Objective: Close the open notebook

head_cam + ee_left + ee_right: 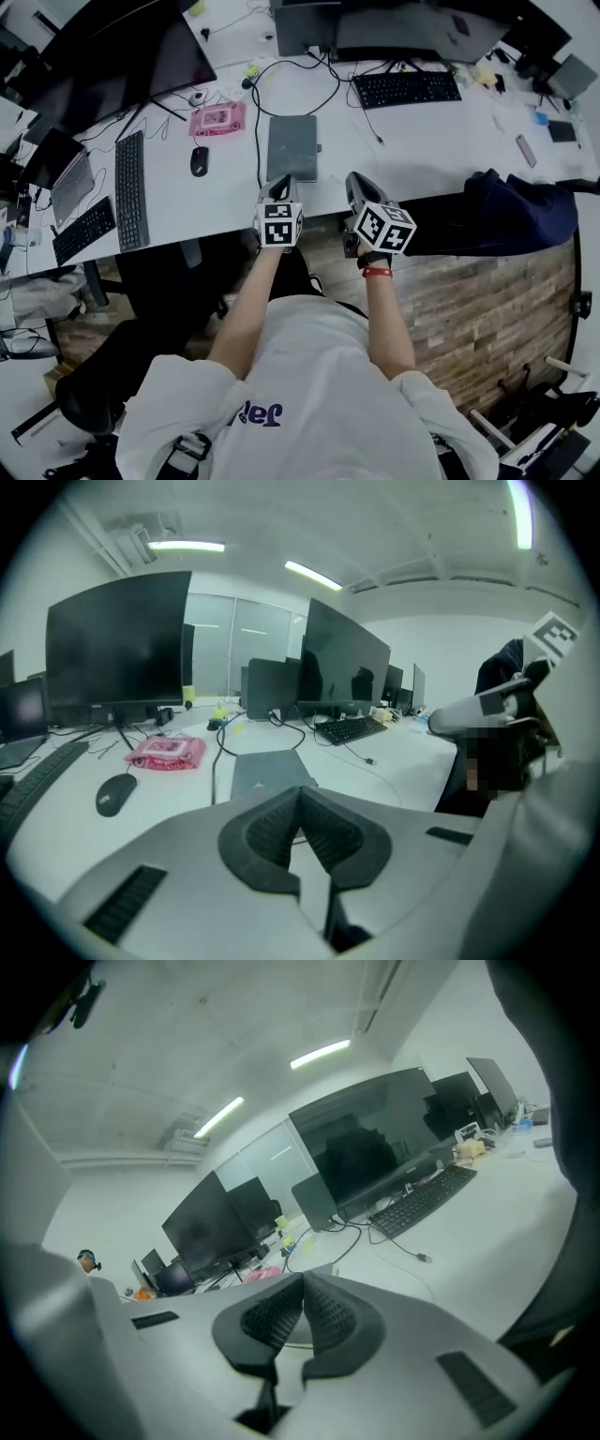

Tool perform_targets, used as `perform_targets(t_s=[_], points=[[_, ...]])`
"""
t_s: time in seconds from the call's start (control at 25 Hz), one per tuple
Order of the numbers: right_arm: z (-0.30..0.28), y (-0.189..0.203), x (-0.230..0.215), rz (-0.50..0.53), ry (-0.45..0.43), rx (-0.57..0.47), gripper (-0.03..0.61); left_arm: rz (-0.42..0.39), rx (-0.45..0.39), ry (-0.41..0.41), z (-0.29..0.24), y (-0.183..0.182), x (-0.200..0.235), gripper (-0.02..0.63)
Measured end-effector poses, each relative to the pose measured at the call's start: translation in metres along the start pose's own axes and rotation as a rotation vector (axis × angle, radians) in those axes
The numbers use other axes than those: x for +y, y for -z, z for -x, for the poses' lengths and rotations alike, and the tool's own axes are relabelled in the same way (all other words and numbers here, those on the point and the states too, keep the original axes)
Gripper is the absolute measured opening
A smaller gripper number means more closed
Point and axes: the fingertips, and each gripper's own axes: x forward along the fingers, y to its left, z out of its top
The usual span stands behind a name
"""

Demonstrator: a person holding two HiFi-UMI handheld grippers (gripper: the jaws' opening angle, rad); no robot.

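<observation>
The fingers (272, 832) of my left gripper (300, 791) are pressed together, ribbed pads meeting along one line with nothing between them. On my right gripper (302, 1281) the fingers (330, 1314) are closed tip to tip too, and they are just as empty.

From the head view I see both grippers side by side, held in the air over the near edge of the white tabletop (422, 141), each with its marker cube (279, 225) facing the camera. Neither one touches anything on the tabletop.

The notebook (292, 147) lies flat on the tabletop just beyond the left gripper's tips, grey cover up and closed as far as I can make out. In the left gripper view it sits straight ahead, just above the closed fingers.

A black mouse (199, 160) sits to the notebook's left, and a pink packet (217, 119) lies behind the mouse. A black cable (257, 112) runs down the tabletop between the packet and the notebook. Further left a black keyboard (130, 190) lies lengthwise toward me, with a large dark monitor (131, 56) behind it. A second keyboard (406, 88) lies at the far right, well apart from the notebook. A dark blue garment (497, 214) is draped over the tabletop's near edge to the right of my right gripper. A red band (377, 273) circles the wrist behind that gripper.
</observation>
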Motion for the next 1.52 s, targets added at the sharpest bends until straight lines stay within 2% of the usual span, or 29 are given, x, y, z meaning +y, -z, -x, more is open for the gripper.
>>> perform_targets(t_s=[0.16, 0.44, 0.68, 0.84, 1.04, 1.24, 1.36, 1.44, 1.52], points=[[0.02, -0.023, 0.023, 0.076, -0.022, -0.046, 0.015, 0.025, -0.072, -0.016, 0.053, -0.028, 0.009, 0.02], [0.043, -0.061, 0.071, 0.293, -0.067, -0.13, 0.015, 0.025, -0.266, -0.036, 0.129, -0.091, 0.02, 0.02], [0.068, -0.064, 0.099, 0.348, -0.082, -0.167, 0.014, -0.009, -0.387, -0.034, 0.181, -0.118, 0.013, 0.02], [0.084, -0.066, 0.112, 0.388, -0.096, -0.183, 0.014, -0.041, -0.429, -0.044, 0.198, -0.125, 0.004, 0.02], [0.092, -0.069, 0.115, 0.395, -0.105, -0.201, 0.014, -0.029, -0.444, -0.03, 0.207, -0.124, -0.008, 0.02], [0.085, -0.073, 0.104, 0.331, -0.104, -0.208, 0.014, -0.033, -0.412, -0.039, 0.204, -0.115, -0.009, 0.02], [0.081, -0.06, 0.097, 0.315, -0.11, -0.172, 0.014, -0.028, -0.381, -0.023, 0.199, -0.101, -0.008, 0.02], [0.072, -0.049, 0.102, 0.36, -0.165, -0.11, 0.014, -0.021, -0.347, -0.015, 0.189, -0.086, -0.002, 0.021], [0.06, -0.035, 0.12, 0.445, -0.278, -0.021, 0.014, -0.019, -0.298, -0.009, 0.178, -0.065, 0.01, 0.021]])
